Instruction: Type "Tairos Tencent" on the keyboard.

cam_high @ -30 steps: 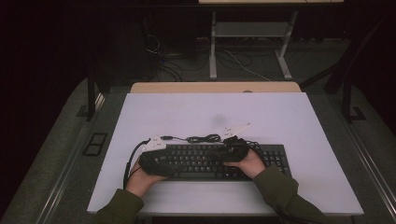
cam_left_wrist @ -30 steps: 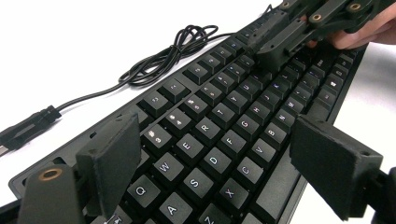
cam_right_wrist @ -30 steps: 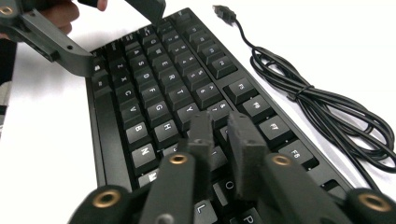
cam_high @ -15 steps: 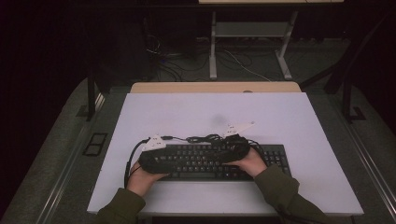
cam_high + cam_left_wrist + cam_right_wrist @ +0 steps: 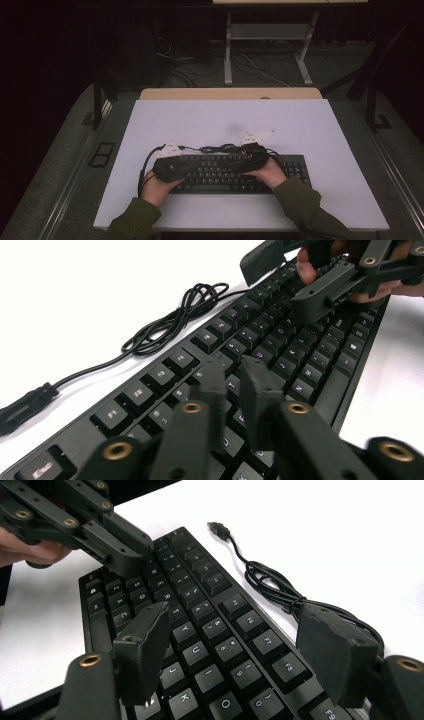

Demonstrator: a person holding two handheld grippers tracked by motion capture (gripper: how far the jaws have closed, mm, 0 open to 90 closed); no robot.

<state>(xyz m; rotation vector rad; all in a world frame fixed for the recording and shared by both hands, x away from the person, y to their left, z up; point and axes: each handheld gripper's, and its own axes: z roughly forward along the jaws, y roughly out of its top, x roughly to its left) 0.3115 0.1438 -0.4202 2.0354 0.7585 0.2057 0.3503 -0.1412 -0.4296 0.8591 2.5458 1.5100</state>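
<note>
Jaws of the left gripper (image 5: pixel 232 385) have just been closing and stand nearly together, nothing between them, over the keyboard (image 5: pixel 235 172) at lower centre of the high view. Right gripper (image 5: pixel 235 655), just opening, gapes empty above the keys. Cable (image 5: pixel 220 148) lies behind.

Setting: lab / test workstation, not a home or shop. Evidence: white work table (image 5: pixel 310 130) w/ a wooden-edged desk (image 5: pixel 230 93) butted against its far side; dark room around, lighting concentrated on the tabletop. Floor behind carries loose cables (image 5: pixel 190 70) and the metal legs of another bench (image 5: pixel 267 45). Dark carpet-type flooring, w/ a floor socket box (image 5: pixel 101 154) set beside the table on the left. Black metal frame posts (image 5: pixel 97 100) stand at both sides, consistent w/ a rig for recording.
</note>
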